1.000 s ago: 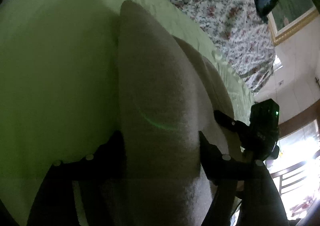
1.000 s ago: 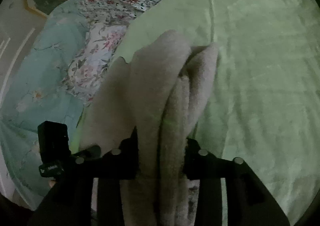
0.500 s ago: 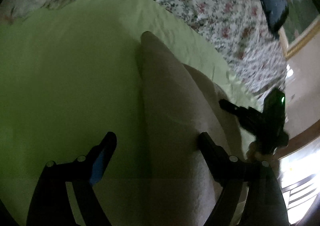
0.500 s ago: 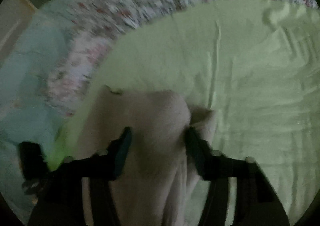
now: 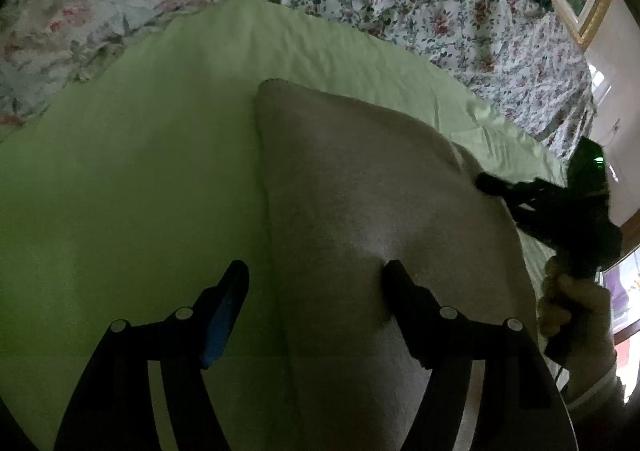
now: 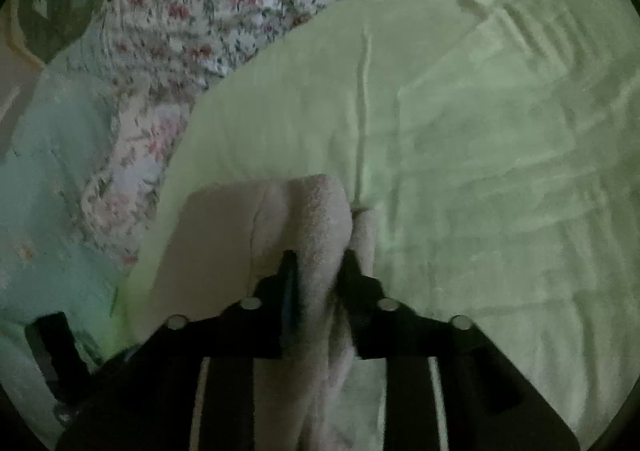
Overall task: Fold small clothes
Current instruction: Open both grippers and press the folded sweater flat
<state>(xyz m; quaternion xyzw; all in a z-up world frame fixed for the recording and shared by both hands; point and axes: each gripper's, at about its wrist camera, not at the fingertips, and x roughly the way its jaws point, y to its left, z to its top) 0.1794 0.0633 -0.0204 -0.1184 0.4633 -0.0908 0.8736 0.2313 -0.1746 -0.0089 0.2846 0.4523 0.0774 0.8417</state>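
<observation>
1. We see the beige fleecy garment (image 5: 380,219) lying on the pale green bedsheet (image 5: 120,191).
2. Our left gripper (image 5: 316,279) straddles its edge, jaws closing, pads clear.
3. Our right gripper (image 6: 318,265) pinches a bunched fold, jaws easing apart.

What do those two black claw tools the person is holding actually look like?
Both are black. The left gripper has two long tapering fingers with round silver studs and a blue inner pad. The right gripper matches, and its body carries a small green light. A pale cuff shows at that wrist.
</observation>
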